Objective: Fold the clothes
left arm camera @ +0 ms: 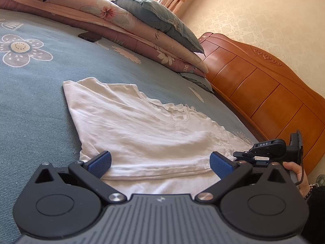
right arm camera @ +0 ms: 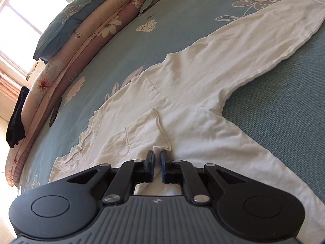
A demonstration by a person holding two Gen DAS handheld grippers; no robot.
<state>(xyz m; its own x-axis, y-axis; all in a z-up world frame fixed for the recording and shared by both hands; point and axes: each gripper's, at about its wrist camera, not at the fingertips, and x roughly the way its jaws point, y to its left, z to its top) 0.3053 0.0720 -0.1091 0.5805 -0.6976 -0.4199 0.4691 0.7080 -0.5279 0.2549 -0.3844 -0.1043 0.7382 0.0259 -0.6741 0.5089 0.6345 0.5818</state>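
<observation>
Two grippers: my right gripper (right arm camera: 156,157) fingers nearly together at folded sleeve cuff (right arm camera: 162,148) of white shirt (right arm camera: 193,93); left gripper (left arm camera: 160,162) fingers apart over hem; unfolded sleeve runs toward upper right.

light: bright daylight from window (right arm camera: 18,18), blown out | shadows: soft, under white shirt (left arm camera: 142,126) folds | blur: none, sharp | distortion: strong fisheye curve, dark vignette at corners | glare: mild sheen on headboard (left arm camera: 264,85)

A white shirt (right arm camera: 182,105) lies on a blue-grey bedspread (left arm camera: 30,111) printed with pale flowers. Beyond the shirt, the folded quilts (left arm camera: 121,26) are pink and cream with blossoms, topped by a blue-grey pillow (left arm camera: 162,20). The headboard (left arm camera: 264,85) is orange-brown wood. Both grippers are black with blue pads (left arm camera: 100,163).
</observation>
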